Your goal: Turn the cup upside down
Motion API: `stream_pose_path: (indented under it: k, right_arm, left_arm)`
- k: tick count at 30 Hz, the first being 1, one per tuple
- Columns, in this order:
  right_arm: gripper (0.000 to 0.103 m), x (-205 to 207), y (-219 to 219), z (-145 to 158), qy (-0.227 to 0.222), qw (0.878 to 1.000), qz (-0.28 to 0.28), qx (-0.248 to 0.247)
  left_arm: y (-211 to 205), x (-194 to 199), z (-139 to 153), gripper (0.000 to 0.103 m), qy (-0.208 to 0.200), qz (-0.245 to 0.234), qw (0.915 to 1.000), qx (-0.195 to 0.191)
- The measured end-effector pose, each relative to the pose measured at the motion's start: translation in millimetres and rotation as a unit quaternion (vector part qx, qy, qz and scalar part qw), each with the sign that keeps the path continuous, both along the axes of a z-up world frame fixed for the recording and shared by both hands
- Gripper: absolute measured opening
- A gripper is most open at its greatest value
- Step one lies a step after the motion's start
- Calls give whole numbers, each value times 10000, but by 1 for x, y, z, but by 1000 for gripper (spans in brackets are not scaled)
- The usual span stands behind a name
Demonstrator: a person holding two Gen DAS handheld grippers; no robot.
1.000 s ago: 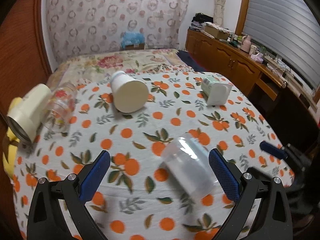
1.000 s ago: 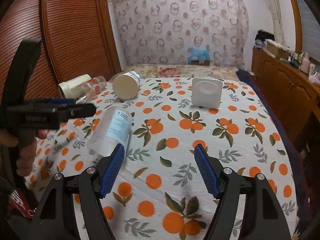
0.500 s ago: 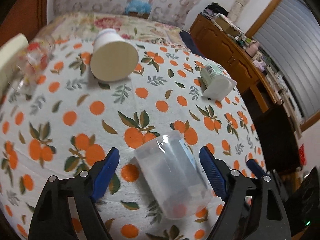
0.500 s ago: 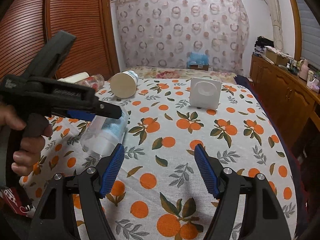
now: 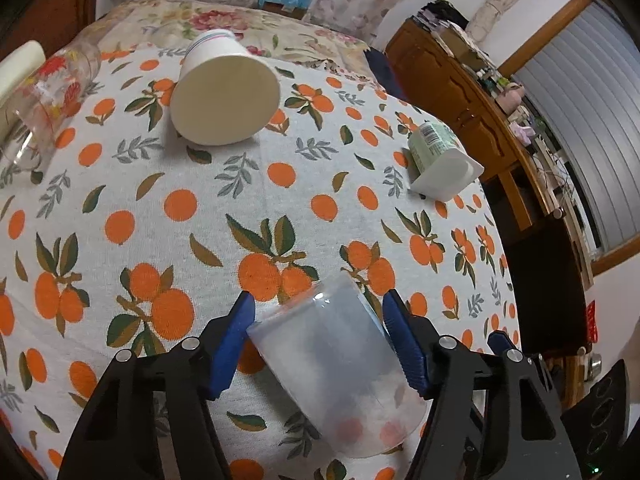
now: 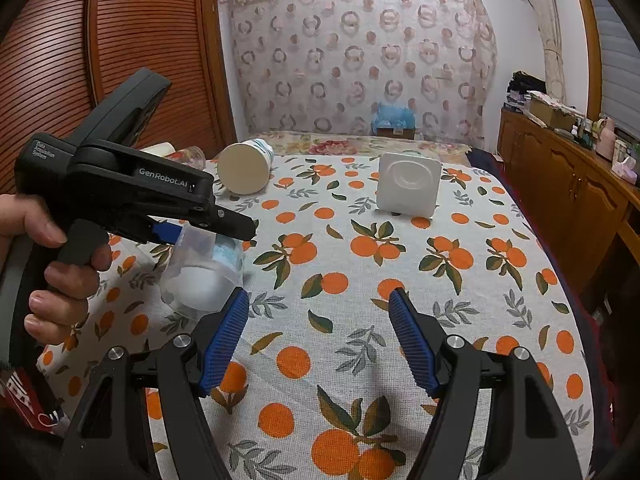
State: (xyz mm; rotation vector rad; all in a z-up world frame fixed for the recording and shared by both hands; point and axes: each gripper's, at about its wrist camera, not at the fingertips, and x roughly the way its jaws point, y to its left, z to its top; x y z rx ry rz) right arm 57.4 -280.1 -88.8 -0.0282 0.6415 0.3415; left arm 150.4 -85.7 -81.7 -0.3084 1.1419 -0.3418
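A clear plastic cup (image 5: 336,376) lies on its side on the orange-print tablecloth (image 5: 200,208). My left gripper (image 5: 318,340) straddles it, blue pads on either side and touching or nearly touching its walls. In the right wrist view the same cup (image 6: 204,272) lies under the left gripper at the left. My right gripper (image 6: 320,340) is open and empty above the cloth, to the right of the cup.
A cream paper cup (image 5: 224,96) lies on its side at the back. A patterned glass (image 5: 44,96) lies at the far left. A square white and green tub (image 5: 440,168) lies at the right. A wooden sideboard (image 5: 500,128) runs along the right.
My left gripper has moved forward and down over the clear cup, and its jaws have narrowed around it. The right gripper has stayed in place and open.
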Motion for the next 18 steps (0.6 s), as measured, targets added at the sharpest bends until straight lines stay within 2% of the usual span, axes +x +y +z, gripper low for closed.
stream_pose_path:
  k: [4, 6, 10, 18]
  right_arm:
    - [75, 0, 0, 0, -3, 10000, -2, 0]
    - [75, 0, 0, 0, 1, 10000, -2, 5]
    - [75, 0, -1, 0, -2, 10000, -4, 4]
    - [75, 0, -1, 0, -5, 10000, -14, 1]
  left_arm:
    - [-4, -3, 12, 59, -335, -88, 9990, 293]
    - [-7, -3, 19, 58, -578, -141, 9967, 544]
    - [-8, -1, 28, 58, -868, -175, 9930, 775]
    - [-11, 5, 42, 58, -1718, -143, 9712, 1643]
